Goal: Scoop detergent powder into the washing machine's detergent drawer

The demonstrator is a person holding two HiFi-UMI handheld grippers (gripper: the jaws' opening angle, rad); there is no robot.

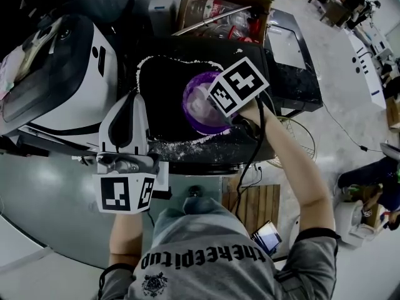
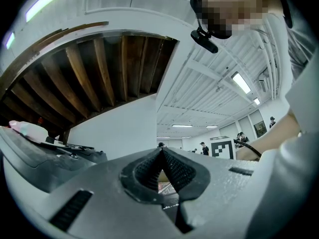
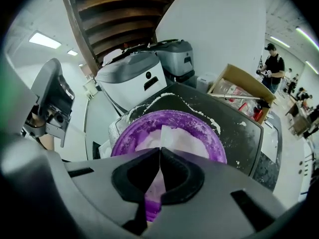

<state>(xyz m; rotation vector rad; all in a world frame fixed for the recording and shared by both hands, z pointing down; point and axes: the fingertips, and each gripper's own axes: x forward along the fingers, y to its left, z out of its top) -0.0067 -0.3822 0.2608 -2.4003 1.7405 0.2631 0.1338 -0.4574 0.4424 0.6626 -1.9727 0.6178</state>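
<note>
A purple bowl (image 1: 195,105) holding white detergent powder sits on a black top (image 1: 162,74) dusted with spilled powder. My right gripper (image 1: 215,108) hangs over the bowl. In the right gripper view it (image 3: 159,156) is shut on the thin handle of a pale scoop (image 3: 174,136) that lies in the powder inside the bowl (image 3: 129,133). My left gripper (image 1: 129,99) is held left of the bowl, between it and the white washing machine (image 1: 62,67). It (image 2: 160,152) is shut with nothing in it and points up at the ceiling. I cannot make out the detergent drawer.
A cardboard box of bottles (image 1: 222,11) stands behind the black top. A floor fan (image 1: 299,139) is at the right, a wooden pallet (image 1: 253,208) at my feet. A second grey machine (image 3: 174,59) stands further back. People stand far off (image 3: 271,66).
</note>
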